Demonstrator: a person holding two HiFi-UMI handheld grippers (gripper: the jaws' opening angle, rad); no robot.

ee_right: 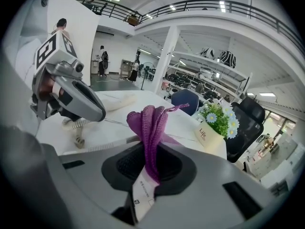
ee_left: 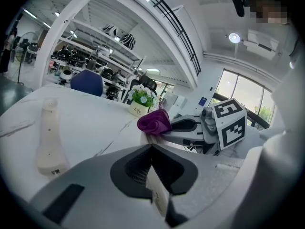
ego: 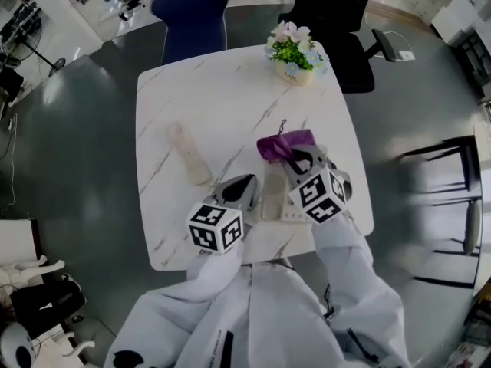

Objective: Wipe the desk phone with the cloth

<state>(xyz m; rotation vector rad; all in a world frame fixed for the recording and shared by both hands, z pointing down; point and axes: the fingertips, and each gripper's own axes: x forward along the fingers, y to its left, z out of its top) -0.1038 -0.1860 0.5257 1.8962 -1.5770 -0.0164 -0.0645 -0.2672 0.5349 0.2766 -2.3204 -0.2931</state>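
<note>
Phone: cream body lies near the 6 o'clock edge of the desk, between the two grippers.
Handset: off the body, flat on the desk at the phone's 10 o'clock, well apart; a coiled cord shows near the phone.
Cloth: purple, bunched, at the phone's 1 o'clock end; whether it touches is unclear.
Right hand-held gripper: clamped on the cloth, which stands up out of the jaws.
Left hand-held gripper: jaws together, holding nothing, just beside the phone's 9 o'clock side.
Progress: probably early or midway; no surface shows wiped or unwiped.
Left: likely the body's length, then the handset.
Beyond: flowerpot at the desk's 12 o'clock edge.
</note>
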